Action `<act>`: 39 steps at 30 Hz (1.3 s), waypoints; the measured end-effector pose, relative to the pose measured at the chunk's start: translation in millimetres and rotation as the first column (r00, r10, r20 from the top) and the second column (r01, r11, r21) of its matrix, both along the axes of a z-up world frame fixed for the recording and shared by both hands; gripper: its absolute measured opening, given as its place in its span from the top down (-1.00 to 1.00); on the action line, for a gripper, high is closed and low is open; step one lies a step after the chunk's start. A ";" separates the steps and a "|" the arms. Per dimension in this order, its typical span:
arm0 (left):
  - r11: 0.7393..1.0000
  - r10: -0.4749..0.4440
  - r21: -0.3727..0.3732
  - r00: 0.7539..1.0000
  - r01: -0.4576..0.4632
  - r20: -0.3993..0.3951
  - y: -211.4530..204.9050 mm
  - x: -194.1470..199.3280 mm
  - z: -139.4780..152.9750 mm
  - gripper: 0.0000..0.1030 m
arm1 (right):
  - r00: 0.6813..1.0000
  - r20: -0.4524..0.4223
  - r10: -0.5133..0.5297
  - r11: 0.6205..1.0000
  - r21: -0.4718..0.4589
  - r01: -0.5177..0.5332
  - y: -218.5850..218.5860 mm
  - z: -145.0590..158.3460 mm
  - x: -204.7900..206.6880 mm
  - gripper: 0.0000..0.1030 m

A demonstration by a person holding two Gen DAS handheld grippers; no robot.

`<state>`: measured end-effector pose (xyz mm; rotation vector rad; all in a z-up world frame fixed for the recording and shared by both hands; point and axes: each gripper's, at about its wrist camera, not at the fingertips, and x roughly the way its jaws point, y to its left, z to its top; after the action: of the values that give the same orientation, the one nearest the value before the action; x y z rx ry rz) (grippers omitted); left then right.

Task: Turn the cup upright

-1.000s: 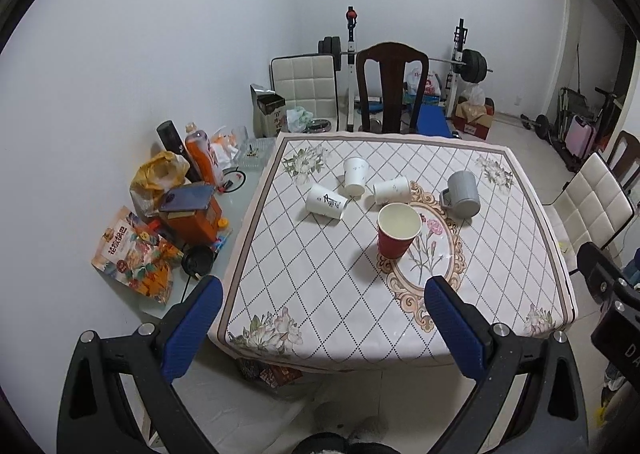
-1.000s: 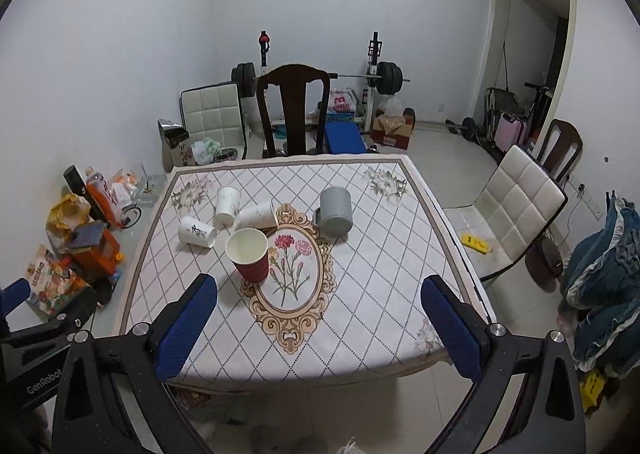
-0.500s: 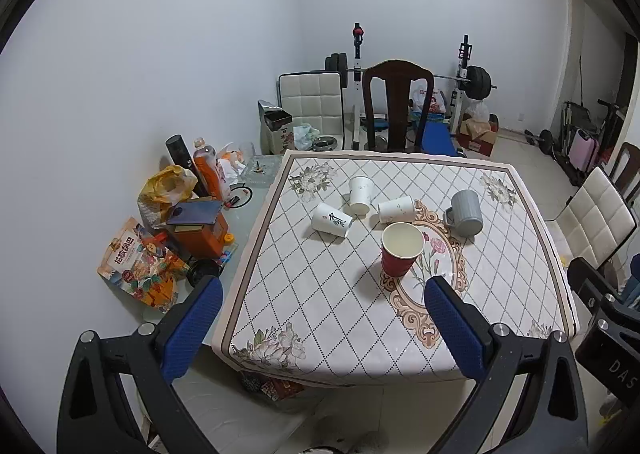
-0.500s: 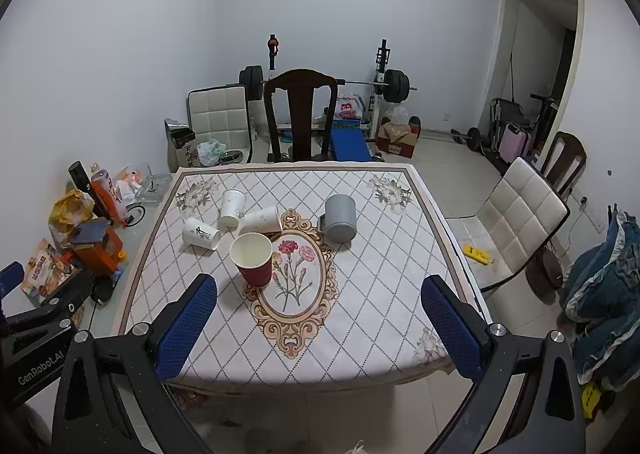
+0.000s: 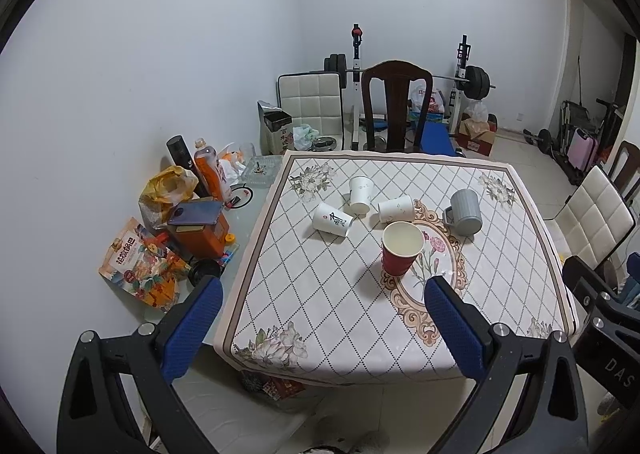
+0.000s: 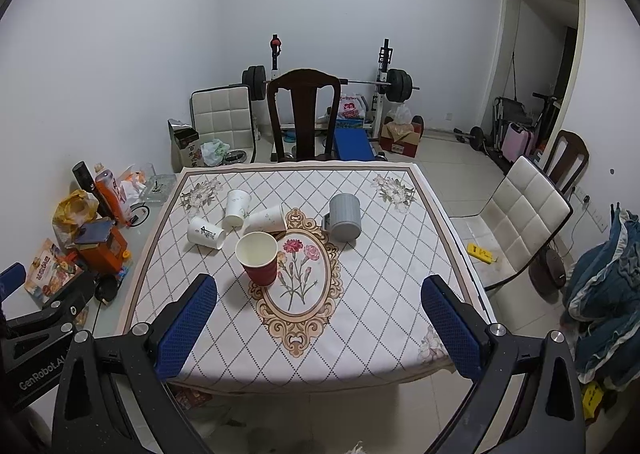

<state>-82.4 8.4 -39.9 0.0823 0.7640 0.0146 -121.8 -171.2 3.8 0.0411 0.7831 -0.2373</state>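
Note:
A red paper cup [image 5: 401, 247] [image 6: 259, 257] stands upright near the middle of the table [image 5: 320, 294] [image 6: 380, 294]. Three white paper cups lie on their sides behind it: one at the left [image 5: 332, 218] [image 6: 206, 233], one in the middle [image 5: 361, 194] [image 6: 236, 209], one nearest the red cup [image 5: 395, 208] [image 6: 266, 218]. A grey mug [image 5: 464, 211] [image 6: 345, 217] stands upside down to the right. My left gripper [image 5: 320, 330] and right gripper [image 6: 320, 330] are both open and empty, held above the table's near edge, well short of the cups.
Bottles, bags and boxes [image 5: 192, 213] crowd the glass side surface left of the table. A dark wooden chair [image 6: 303, 117] stands at the far side, a white padded chair [image 6: 528, 213] at the right. Weights and a bench stand at the back wall.
Both grippers have drawn back and up from the table, so the table and cups look smaller and further off. The cups have not moved.

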 end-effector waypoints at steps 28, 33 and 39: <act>1.000 -0.003 0.000 1.000 0.003 0.002 15.8 -5.3 4.6 -1.00 | 1.000 -0.005 0.011 1.000 0.003 -0.011 11.0 -0.5 -2.0 -1.00; 1.000 -0.007 -0.006 1.000 0.006 -0.022 16.7 -3.3 4.4 -1.00 | 1.000 -0.012 0.015 1.000 0.005 -0.015 12.6 -1.8 -2.4 -1.00; 1.000 -0.013 -0.005 0.999 0.013 -0.044 17.6 -1.8 1.9 -1.00 | 0.999 -0.038 0.019 1.000 0.009 -0.019 18.4 -9.2 -3.9 -1.00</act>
<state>-84.2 25.9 -38.0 0.0836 0.8073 -0.0013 -125.6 -152.8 -5.4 0.0373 0.8218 -0.2171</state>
